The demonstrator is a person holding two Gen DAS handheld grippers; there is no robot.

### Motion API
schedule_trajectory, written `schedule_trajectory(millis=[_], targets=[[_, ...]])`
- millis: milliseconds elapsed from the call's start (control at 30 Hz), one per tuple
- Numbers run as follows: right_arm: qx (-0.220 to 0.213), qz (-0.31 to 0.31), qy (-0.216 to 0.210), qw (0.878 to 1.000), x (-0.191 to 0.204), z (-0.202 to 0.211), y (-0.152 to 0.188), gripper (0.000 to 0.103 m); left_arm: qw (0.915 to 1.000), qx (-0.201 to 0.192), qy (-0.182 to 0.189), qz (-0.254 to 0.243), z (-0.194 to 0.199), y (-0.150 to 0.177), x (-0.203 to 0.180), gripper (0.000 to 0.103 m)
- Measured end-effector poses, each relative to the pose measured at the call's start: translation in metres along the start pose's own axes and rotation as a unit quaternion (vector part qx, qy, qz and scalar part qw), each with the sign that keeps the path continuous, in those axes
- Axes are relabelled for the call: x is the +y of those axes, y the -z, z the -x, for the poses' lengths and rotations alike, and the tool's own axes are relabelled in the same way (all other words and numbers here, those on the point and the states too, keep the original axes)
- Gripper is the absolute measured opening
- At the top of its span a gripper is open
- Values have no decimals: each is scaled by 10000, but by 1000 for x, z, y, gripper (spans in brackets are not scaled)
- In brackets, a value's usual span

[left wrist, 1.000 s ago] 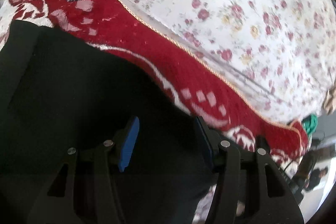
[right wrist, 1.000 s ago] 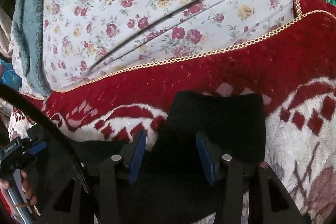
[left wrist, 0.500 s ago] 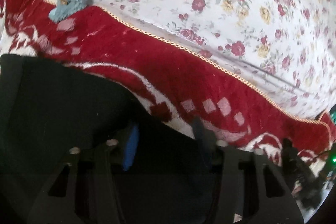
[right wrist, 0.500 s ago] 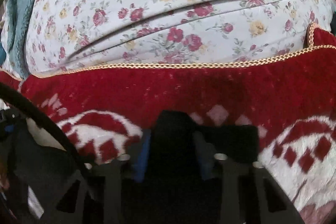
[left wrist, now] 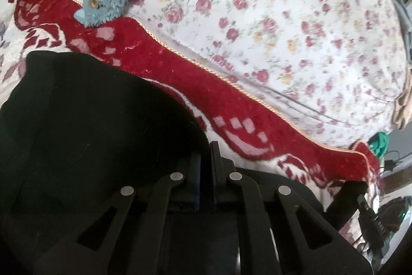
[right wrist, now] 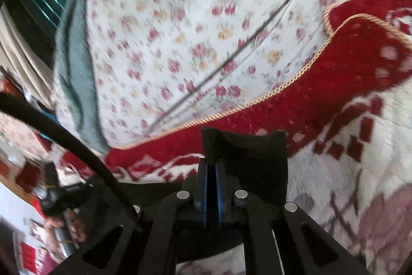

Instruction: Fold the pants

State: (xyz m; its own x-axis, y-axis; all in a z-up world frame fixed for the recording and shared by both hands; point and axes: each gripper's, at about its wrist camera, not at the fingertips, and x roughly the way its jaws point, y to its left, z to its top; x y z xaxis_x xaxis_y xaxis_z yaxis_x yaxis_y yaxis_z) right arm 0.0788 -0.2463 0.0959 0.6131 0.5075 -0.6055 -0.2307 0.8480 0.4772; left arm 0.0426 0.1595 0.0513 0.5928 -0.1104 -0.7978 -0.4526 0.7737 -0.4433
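The black pants point(left wrist: 85, 120) are pinched at an edge by both the left tongs point(left wrist: 204, 159) and right tongs point(right wrist: 211, 166), closed tight; soft, limp cloth, judged best gripped at hems.

Left tongs point(left wrist: 204, 166): jaws pinched nearly together, only a thin slit between the blue pads point(left wrist: 197, 179), black cloth clamped in the slit. Right tongs point(right wrist: 211, 172): same state, blue pads point(right wrist: 203, 187) close together, a fold of black cloth standing up from between them. Person's hand point(right wrist: 64, 226) shows at lower left of the right wrist view, wrapped around a grip.
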Motion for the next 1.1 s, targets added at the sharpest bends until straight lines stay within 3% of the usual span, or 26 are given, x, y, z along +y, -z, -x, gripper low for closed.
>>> schedule_trajectory(millis=[467,800,1100], targets=[[-681,-469,-499,9953,-9,104,45,5,9981,-370,450,-181,82,46,4,5],[-622,-959,-497,9922,-48,126,76,5,9942,-862,481,-415,129,77,14,5],[-159,-1562,-164,9875,-88,122,126,5,9952,-785,306,-491,130,133,44,5]])
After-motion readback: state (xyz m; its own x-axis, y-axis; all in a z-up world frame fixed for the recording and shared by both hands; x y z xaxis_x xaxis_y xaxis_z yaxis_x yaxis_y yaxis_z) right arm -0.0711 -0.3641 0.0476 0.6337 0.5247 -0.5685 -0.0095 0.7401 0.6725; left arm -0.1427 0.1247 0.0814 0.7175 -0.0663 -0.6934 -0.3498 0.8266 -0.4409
